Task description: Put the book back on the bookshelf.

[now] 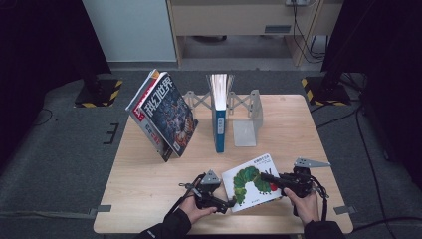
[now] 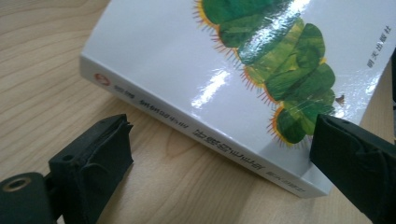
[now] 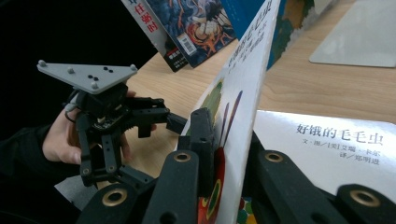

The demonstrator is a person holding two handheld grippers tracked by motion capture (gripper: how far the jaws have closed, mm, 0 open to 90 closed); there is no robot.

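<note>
The picture book (image 1: 251, 185) with the green caterpillar on its white cover is found near the front edge of the surface (image 1: 144, 184), between the two hands.

Right tongs (image 1: 264, 176): shut on the front cover (image 3: 243, 93) alone. In the right gripper view that cover is seen raised on edge, pinched between the black jaws, with the white title page (image 3: 327, 149) laid bare beneath it.

Left tongs (image 1: 231, 202): spread wide, nothing held. In the left gripper view the jaws are seen either side of the book's spine (image 2: 205, 140), one pad (image 2: 100, 154) over bare wood, the other by the lower corner; no pressure on the book is seen.

Risks noted:
- The cover is glossy and gripped only at its edge. A slip from the right tongs is judged likely if the lift is quickened, and the cover would drop shut.
- The body of the book is not pinned. With the left tongs unclosed, the whole book may be dragged or tipped by the pull on the cover, toward the front edge of the surface.
- A bend or crease at the hinge is possible if the cover is forced past upright.
- The two tongs are close together; a knock between them is possible.

Standing books (image 1: 161, 114) in the metal rack (image 1: 249, 114) at the back of the surface are well apart and judged out of harm.
</note>
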